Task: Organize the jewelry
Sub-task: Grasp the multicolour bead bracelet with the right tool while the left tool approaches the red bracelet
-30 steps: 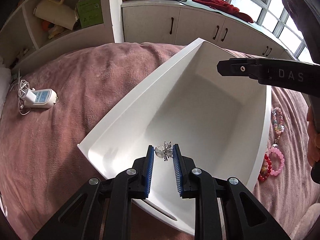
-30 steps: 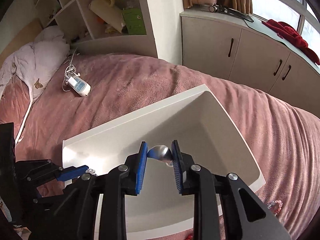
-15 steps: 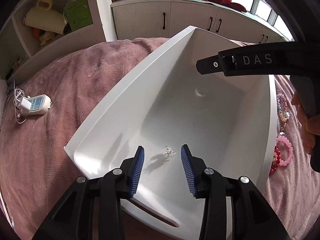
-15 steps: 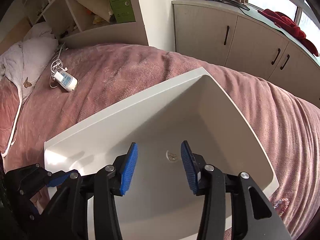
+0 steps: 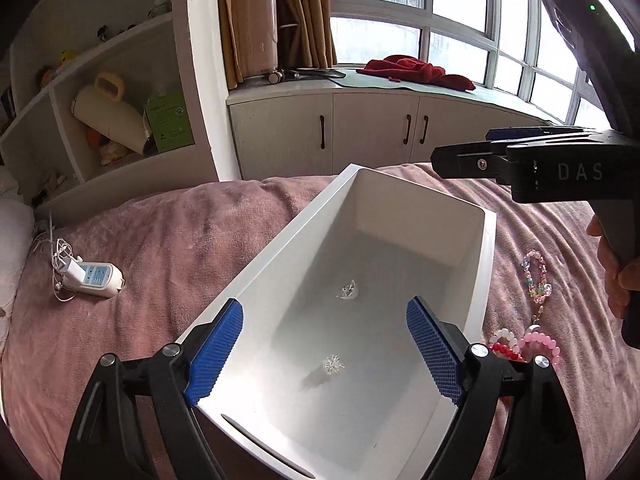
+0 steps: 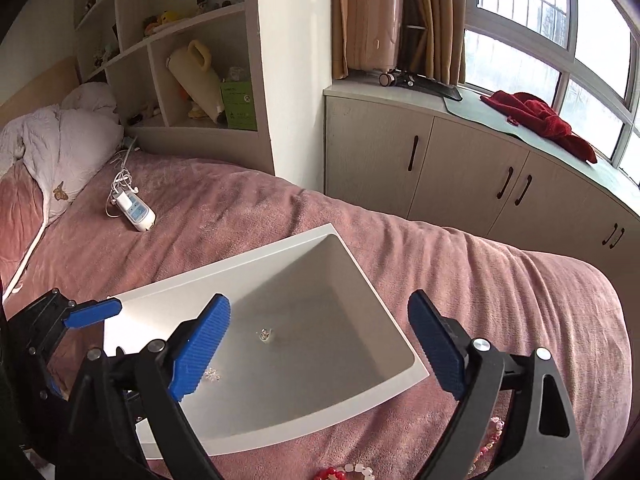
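Both grippers empty, jaws spread wide apart, hovering above the white tray [image 5: 486, 240] on the pink bed [image 5: 168, 248]. Left gripper [image 5: 326, 354] looks straight down into the tray; right gripper [image 6: 318, 350] sits over the tray's near right corner in its own view. Two small pieces already lie on the tray floor: a starburst brooch [image 5: 333, 365] just ahead of the left jaws, and a small silver piece [image 5: 349, 290] further in at 12 o'clock, near tray centre. Left to sort: the bracelets, all outside the tray on the bed along its right long wall. From the left wrist view, the pink bead bracelet [image 5: 538, 342] and red-and-white bead bracelet [image 5: 505, 343] lie at about 3 o'clock, just beside the right pad of the left gripper; the pastel charm bracelet [image 5: 536, 280] lies at about 2 o'clock, stretched roughly parallel to the tray wall. In the right wrist view the red-and-white beads show at 6 o'clock at the bottom edge, below and behind the jaws, partly cut off. Judgement: right gripper is nearer and on the same side, so it likely takes the next pick; it needs to pull back and drop toward 6 o'clock. Bead loops lie flat on soft blanket, so pinching one side of a loop looks easiest.
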### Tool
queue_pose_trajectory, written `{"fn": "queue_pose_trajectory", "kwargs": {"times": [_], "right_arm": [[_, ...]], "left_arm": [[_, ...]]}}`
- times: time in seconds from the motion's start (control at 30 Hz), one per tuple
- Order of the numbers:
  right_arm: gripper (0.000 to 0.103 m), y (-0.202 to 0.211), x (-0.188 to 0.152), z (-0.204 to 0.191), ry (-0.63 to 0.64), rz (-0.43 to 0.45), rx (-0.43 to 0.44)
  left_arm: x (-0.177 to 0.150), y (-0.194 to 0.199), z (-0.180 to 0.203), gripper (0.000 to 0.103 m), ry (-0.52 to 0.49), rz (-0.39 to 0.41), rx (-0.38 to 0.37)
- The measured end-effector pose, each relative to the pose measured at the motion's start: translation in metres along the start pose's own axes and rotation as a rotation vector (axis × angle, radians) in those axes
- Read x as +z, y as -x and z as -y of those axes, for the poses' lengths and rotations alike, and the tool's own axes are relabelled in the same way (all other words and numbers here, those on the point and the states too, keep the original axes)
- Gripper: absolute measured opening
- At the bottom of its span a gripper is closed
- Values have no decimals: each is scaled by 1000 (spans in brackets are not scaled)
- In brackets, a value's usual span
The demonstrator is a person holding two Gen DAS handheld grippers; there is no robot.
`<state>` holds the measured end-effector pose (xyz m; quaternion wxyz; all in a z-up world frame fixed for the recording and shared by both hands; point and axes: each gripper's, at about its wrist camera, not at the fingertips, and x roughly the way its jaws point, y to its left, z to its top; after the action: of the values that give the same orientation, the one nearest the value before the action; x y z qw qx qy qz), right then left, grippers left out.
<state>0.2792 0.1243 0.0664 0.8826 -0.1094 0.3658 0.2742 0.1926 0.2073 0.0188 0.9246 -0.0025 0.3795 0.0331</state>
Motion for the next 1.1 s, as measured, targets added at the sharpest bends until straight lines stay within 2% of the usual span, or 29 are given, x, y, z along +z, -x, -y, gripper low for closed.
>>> {"fn": "queue_pose_trajectory", "kwargs": {"times": [0.1, 0.23, 0.3, 0.4, 0.47, 0.7, 0.87, 0.93, 1.1], "right_arm": [[90, 27, -7, 16, 3, 47, -24], [92, 67, -29, 40, -24, 111, -40], [98, 90, -49, 54, -38, 167, -37], [98, 118, -78, 76, -37, 237, -58], [98, 130, -96, 87, -28, 258, -95], [98, 136, -143, 117, -9, 233, -192], [97, 108, -172, 124, 15, 170, -224], [93, 91, -180, 126, 21, 137, -220], [92, 50, -201, 135, -3, 71, -197]], "left_arm": [[8, 16, 10, 92, -42, 68, 50], [12, 36, 33, 93, -164, 166, 172], [12, 47, 40, 94, -173, 217, 199], [11, 67, 51, 99, -144, 310, 205], [11, 75, 60, 99, -132, 339, 181], [0, 78, 107, 99, -123, 302, -11], [-24, 65, 148, 99, -192, 255, -105], [-35, 57, 161, 99, -223, 233, -149], [-59, 31, 182, 99, -253, 167, -222]]}}
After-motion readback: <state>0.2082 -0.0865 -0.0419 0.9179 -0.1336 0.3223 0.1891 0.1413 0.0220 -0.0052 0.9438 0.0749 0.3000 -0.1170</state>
